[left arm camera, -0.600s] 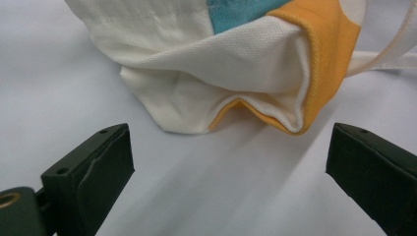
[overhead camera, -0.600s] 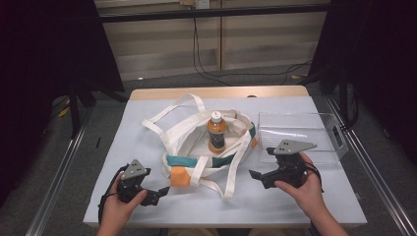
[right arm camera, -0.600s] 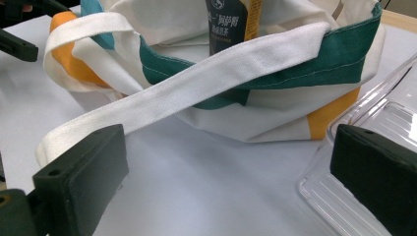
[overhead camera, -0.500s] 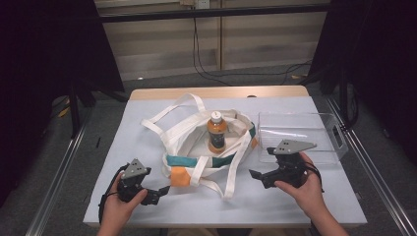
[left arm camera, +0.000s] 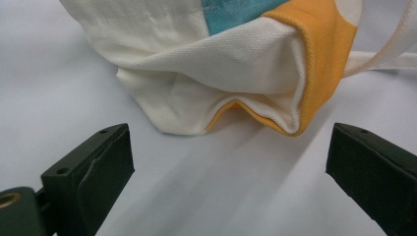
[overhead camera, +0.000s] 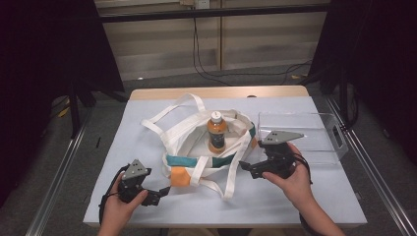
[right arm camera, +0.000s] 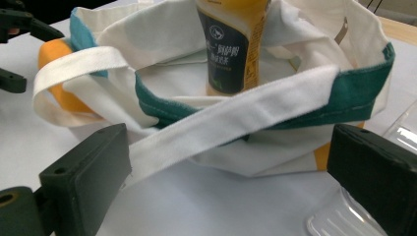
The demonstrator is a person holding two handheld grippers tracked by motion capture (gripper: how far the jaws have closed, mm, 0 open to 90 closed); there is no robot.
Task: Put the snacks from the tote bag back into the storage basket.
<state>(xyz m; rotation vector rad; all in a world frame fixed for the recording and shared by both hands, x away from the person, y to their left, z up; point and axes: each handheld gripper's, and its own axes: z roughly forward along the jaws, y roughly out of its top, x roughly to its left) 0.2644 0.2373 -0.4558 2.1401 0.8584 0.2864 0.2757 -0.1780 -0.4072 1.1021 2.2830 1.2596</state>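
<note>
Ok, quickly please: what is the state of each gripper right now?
Left gripper: open, holding nothing; the tote bag lies just ahead of its jaws.
Right gripper: open, holding nothing; a bag strap crosses between its jaws, unpinched.

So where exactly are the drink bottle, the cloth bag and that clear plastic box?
Bottle (overhead camera: pixel 217 135): high view, on its dark label, standing upright inside the bag.
Cloth bag (overhead camera: pixel 179 142): high view, on its white left wall.
Clear plastic box (overhead camera: pixel 314 129): high view, on its see-through floor, right of the bag.
</note>
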